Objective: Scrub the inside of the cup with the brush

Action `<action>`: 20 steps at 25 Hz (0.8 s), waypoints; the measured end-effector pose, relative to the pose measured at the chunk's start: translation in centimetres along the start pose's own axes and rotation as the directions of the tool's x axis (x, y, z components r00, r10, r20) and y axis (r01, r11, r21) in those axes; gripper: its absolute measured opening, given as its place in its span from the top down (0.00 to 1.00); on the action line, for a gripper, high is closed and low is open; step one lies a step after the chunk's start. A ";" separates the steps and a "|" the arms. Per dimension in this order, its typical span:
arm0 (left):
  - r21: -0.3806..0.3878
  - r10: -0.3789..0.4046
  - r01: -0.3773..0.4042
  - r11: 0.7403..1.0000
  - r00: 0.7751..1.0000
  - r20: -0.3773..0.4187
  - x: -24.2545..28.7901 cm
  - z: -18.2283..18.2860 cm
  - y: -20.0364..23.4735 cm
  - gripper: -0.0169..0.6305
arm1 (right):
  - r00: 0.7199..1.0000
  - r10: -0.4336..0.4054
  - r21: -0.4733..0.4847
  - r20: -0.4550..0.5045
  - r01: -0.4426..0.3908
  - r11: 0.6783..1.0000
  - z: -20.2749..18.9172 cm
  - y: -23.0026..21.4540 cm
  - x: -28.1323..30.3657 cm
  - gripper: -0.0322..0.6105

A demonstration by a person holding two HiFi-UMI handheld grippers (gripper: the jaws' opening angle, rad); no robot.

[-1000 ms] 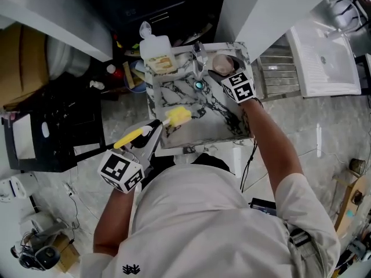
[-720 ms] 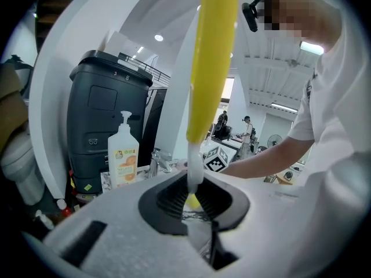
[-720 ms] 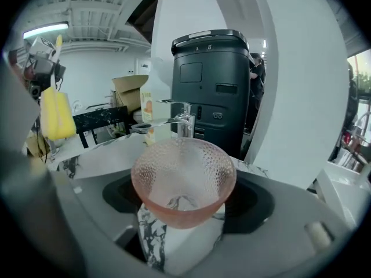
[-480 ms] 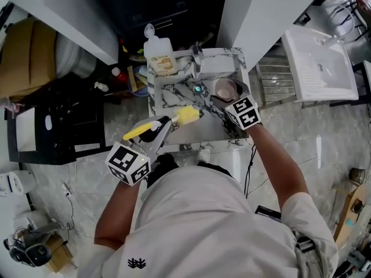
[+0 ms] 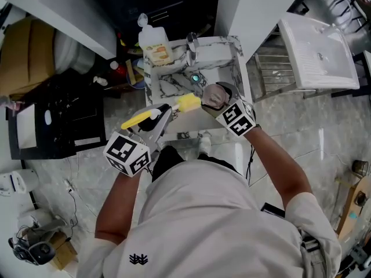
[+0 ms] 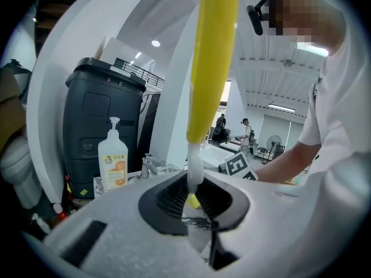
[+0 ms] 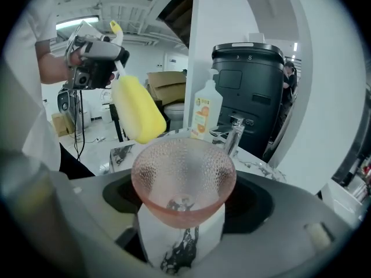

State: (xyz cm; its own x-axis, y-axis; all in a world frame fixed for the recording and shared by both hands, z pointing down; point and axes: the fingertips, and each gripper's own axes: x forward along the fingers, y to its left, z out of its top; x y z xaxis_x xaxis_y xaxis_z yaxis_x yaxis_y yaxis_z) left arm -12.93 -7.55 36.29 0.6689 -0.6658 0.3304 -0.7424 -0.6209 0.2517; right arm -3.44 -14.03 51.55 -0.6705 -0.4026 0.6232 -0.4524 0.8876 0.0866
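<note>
The right claw (image 7: 184, 206) clasps a pink cup (image 7: 183, 169), yellow brush (image 7: 138, 110) just behind.

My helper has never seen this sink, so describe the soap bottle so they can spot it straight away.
Find the marble-patterned sink in front of the person. At its back rim, left of the faucet in the head view, stands the soap bottle. It is the only pale bottle there with a white pump top and an orange-fruit label.

The left gripper (image 5: 157, 119) sits near and to the left, aimed far and right, its jaws clamped on the thin stem of the brush (image 6: 213, 62). The right gripper (image 5: 219, 103) tilts downward just right of it, with its jaws set wide and gripping the cup (image 7: 182, 175). The left forearm (image 5: 119, 204) and the right forearm (image 5: 277, 165) both reach forward with bent elbows.
</note>
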 end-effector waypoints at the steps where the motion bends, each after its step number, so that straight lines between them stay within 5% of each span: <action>1: 0.005 -0.002 0.002 1.000 1.000 0.000 0.0 0.1 -0.2 0.92 | 1.000 0.002 -0.014 0.000 -0.002 1.000 0.1 0.3 -0.1 0.33; 20: 0.037 -0.054 0.055 0.998 0.998 -0.019 2.2 0.3 -3.5 0.92 | 0.999 -0.007 -0.141 -0.040 0.002 0.990 -0.7 2.6 -0.2 0.33</action>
State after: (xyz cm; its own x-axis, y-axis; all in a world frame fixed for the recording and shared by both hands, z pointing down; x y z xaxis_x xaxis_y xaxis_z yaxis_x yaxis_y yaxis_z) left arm -8.85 -7.01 35.90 0.7073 -0.6235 0.3331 -0.7028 -0.6712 0.2357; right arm -4.12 -11.50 52.19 -0.6433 -0.4000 0.6528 -0.3660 0.9096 0.1966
